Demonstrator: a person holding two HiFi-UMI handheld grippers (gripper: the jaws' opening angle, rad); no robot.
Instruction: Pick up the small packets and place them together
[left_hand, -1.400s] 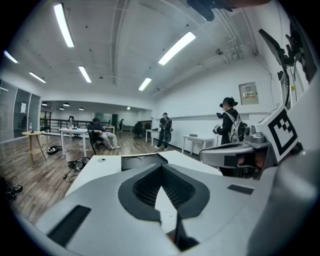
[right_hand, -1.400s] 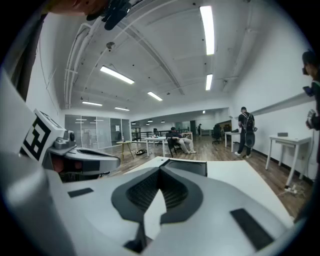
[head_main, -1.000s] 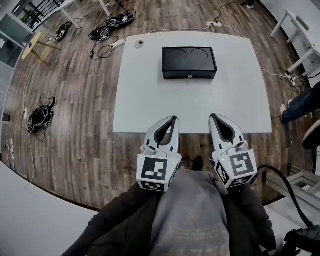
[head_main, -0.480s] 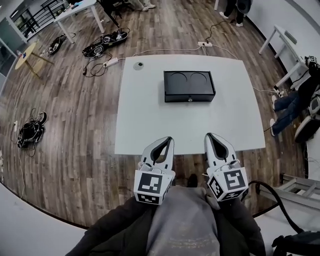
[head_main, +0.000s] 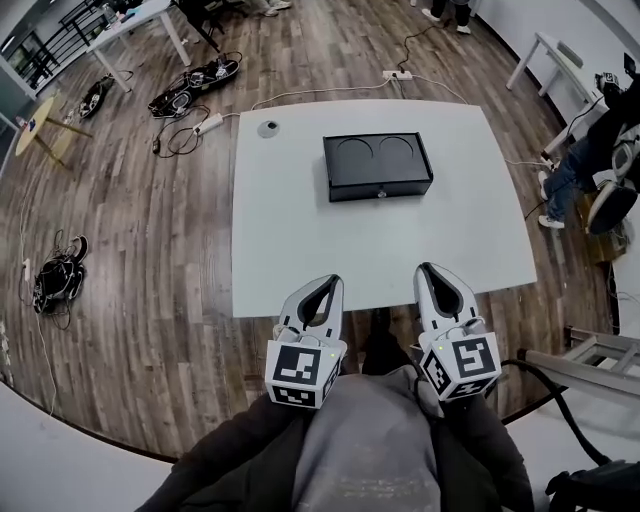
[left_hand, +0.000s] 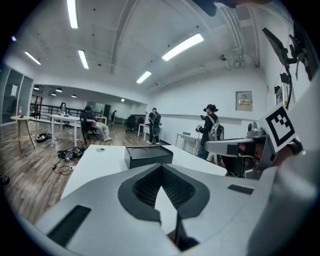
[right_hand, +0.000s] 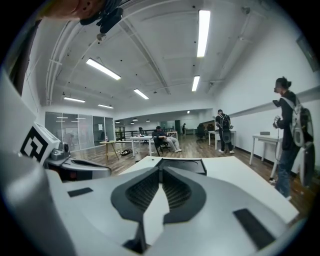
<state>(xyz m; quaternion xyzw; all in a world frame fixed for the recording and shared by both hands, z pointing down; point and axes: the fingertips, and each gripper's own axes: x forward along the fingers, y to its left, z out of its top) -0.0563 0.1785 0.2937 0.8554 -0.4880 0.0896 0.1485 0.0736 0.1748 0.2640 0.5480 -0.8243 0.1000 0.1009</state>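
Observation:
No small packets show in any view. A white table (head_main: 300, 230) stands ahead, bearing a black box (head_main: 378, 165) with two round hollows in its lid. My left gripper (head_main: 335, 281) is held at the table's near edge, shut, with nothing between its fingers. My right gripper (head_main: 428, 268) hangs beside it at the same edge, also shut and empty. In the left gripper view the tips of the left gripper (left_hand: 161, 167) meet in front of the box (left_hand: 148, 155). In the right gripper view the right gripper (right_hand: 161, 170) points at the box (right_hand: 182, 165).
A small round grey object (head_main: 268, 128) lies near the table's far left corner. Cables and gear (head_main: 195, 80) lie on the wood floor to the left. A seated person (head_main: 598, 150) is at the right, and other tables (head_main: 545, 55) stand around.
The table and box have slid lower and nearer in the head view. Both grippers stay shut at the near edge; the left one has sunk slightly in the picture.

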